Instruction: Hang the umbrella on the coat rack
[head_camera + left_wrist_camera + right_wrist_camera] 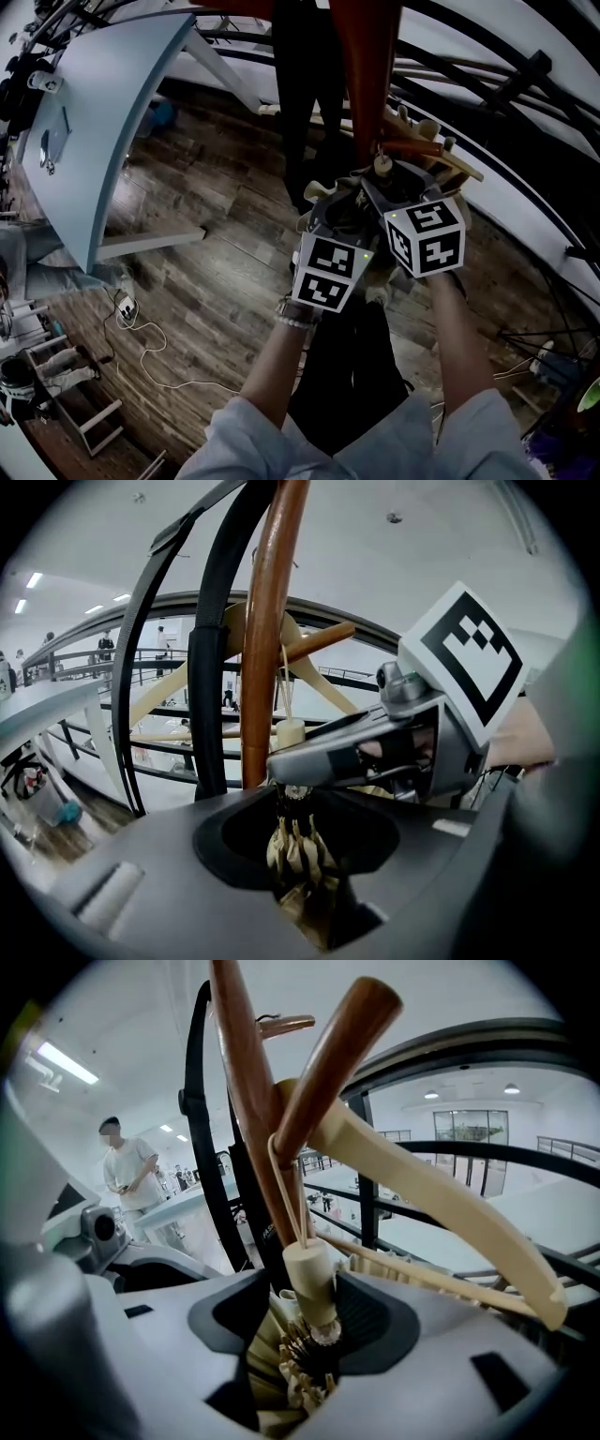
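The coat rack's red-brown pole [370, 75] rises just ahead of both grippers. A folded beige umbrella [298, 850] stands upright with its cream handle [314, 1283] uppermost. The handle's thin strap loops up over a brown peg [328, 1054]. My left gripper [302, 860] is shut on the umbrella's bunched canopy. My right gripper [305, 1335] sits around the handle and rib tips with its jaws open, and gaps show on both sides of the handle. In the head view the left gripper [342, 208] and right gripper [394, 183] are side by side under the pegs.
A pale wooden arm [441, 1204] juts right from the rack. A black strap [211, 639] hangs beside the pole. A light blue table [112, 103] is at the left, a person in dark trousers [305, 103] stands beyond the rack, and cables [141, 328] lie on the wooden floor.
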The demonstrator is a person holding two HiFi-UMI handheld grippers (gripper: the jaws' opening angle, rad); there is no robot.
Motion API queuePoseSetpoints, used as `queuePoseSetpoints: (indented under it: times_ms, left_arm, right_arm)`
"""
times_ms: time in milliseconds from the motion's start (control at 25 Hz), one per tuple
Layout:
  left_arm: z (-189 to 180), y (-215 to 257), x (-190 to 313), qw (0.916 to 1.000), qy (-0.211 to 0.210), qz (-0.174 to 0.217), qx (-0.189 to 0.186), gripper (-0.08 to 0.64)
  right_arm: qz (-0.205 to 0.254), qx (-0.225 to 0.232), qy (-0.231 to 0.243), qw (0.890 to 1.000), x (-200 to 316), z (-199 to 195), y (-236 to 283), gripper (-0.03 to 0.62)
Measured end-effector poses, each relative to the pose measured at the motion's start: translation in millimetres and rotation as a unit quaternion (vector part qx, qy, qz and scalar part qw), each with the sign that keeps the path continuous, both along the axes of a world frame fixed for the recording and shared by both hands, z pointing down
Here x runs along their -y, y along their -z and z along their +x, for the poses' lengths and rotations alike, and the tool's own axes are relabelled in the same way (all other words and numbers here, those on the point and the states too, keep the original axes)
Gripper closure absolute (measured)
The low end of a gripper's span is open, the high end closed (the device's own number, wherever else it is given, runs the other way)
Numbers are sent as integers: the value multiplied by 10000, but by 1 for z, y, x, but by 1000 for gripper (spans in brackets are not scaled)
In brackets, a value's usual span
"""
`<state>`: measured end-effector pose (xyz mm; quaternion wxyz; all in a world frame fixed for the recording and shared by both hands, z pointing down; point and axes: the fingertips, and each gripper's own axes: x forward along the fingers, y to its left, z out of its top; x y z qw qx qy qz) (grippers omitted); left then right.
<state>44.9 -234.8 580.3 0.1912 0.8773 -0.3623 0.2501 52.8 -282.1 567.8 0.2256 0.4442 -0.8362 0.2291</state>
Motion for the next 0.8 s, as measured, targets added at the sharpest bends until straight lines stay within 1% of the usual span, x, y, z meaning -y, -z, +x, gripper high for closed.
queuePoseSetpoints:
  times_ms: [200,400,600,800]
  left_arm:
    - [-3,9,-7,9999,-113,17,-53,445]
    - [-8,22,-15,9998,-133,3,-144,445]
    - [-16,45,-20,9995,-2,71,-304,445]
    - [-20,74,-28,9992,-23,223,-326,445]
  right_arm:
    - [67,32,-160,9998,-6,1,8,397]
    - [143,66,-291,9995,-14,3,20,397]
    - [223,117,-485,9985,-27,13,38,397]
    - [394,199,-674,9967,-44,20,67,399]
